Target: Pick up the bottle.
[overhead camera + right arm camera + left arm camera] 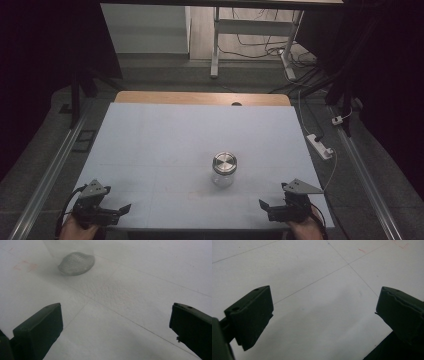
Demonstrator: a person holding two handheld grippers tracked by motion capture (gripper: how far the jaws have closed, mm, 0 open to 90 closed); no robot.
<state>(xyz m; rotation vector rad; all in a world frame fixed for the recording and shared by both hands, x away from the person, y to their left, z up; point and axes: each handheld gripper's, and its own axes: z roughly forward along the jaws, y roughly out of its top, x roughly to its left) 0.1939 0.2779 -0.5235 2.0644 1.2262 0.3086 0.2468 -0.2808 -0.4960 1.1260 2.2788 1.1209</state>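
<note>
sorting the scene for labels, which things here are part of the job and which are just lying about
Part of the job:
glass jar with its metal lid, standing on the white table
left gripper, open
right gripper, open

Just lying about:
power strip on the floor
desk frame behind the table

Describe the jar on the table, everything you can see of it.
The jar is small, with a clear, glass-looking body and a round, shiny metal lid that is on. It stands upright on the white table, a little right of centre and toward the near edge. Its contents cannot be made out. Nothing touches it but the table; both grippers lie apart at the near corners.
</note>
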